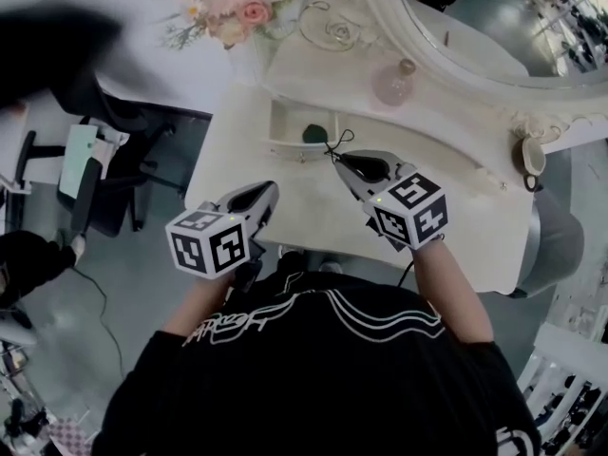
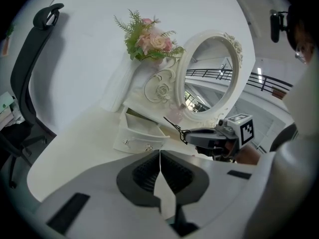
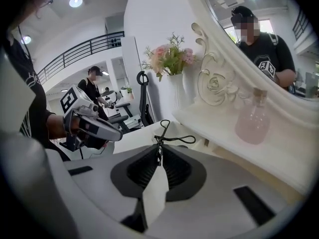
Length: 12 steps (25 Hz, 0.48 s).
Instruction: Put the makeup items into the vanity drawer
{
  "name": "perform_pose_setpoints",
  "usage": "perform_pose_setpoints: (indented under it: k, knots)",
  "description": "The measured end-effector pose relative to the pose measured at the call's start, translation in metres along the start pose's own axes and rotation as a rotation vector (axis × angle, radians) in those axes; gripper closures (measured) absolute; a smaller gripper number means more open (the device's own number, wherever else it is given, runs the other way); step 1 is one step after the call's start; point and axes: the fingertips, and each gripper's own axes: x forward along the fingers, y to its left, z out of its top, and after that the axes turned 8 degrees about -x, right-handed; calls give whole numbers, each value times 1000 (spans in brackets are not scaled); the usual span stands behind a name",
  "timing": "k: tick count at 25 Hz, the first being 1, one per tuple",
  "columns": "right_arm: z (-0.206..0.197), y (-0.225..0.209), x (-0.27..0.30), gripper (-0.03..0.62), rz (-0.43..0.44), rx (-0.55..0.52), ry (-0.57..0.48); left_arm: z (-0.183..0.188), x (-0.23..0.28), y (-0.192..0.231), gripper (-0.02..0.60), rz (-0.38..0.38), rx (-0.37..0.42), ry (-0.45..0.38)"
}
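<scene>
My right gripper is shut on a thin black scissor-like makeup tool with loop handles, which hangs just above the front right of the open white vanity drawer. A dark green item lies inside the drawer. In the right gripper view the tool sticks out past the shut jaws. My left gripper is shut and empty, low over the table's left front, apart from the drawer. The left gripper view shows its shut jaws, the drawer and the right gripper with the tool.
A pink glass bottle stands on the vanity shelf under the oval mirror. A vase of pink flowers stands at the back left. A cup sits at the table's right edge. A black office chair stands left of the table.
</scene>
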Motion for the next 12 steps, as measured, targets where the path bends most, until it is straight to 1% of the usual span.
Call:
perform_pose_setpoints:
  k: [5, 9, 12]
  knots:
    - [15, -6, 26, 543, 3, -10, 18, 12, -6, 16, 557, -1, 5, 1]
    - [16, -11, 47, 543, 22, 21, 51, 19, -11, 30, 557, 4, 1, 3]
    - [15, -20, 60, 542, 15, 42, 72, 25, -12, 39, 557, 2, 0, 0]
